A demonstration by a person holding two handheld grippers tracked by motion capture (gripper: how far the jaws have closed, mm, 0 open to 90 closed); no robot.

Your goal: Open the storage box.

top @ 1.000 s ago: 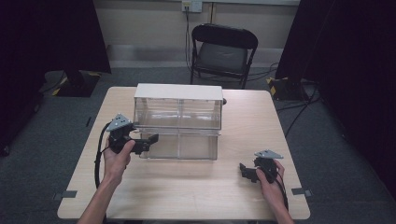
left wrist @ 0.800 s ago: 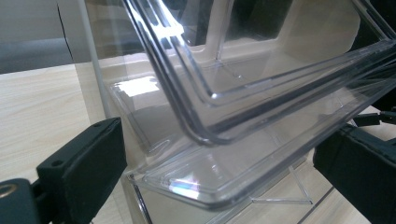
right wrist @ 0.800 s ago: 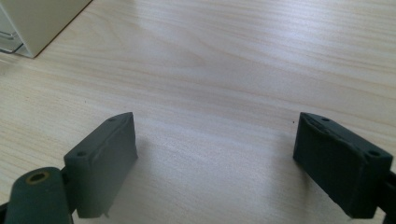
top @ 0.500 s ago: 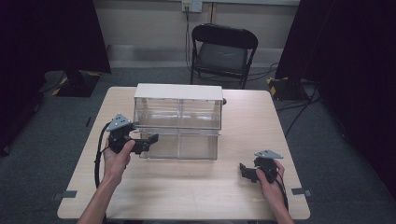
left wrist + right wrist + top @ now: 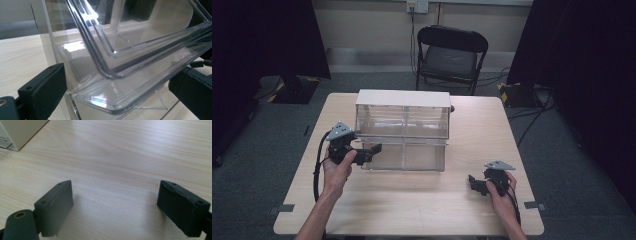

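A clear plastic drawer cabinet (image 5: 402,100) with a white top stands at the middle of the wooden table (image 5: 412,210). My left gripper (image 5: 371,151) is at the front of its lower left drawer (image 5: 387,157). In the left gripper view the left gripper (image 5: 117,92) is open, and the drawer's clear front lip (image 5: 105,97) lies between the wide-spread jaws. I cannot tell whether either jaw touches it. My right gripper (image 5: 475,184) rests low over bare table at the front right, well apart from the cabinet. It (image 5: 115,205) is open with nothing between its fingers.
A black folding chair (image 5: 452,50) stands behind the table's far edge. Bare wood lies in front of the cabinet and on both sides of it. A cabinet corner (image 5: 15,135) shows at the top left of the right gripper view. Dark curtains flank the room.
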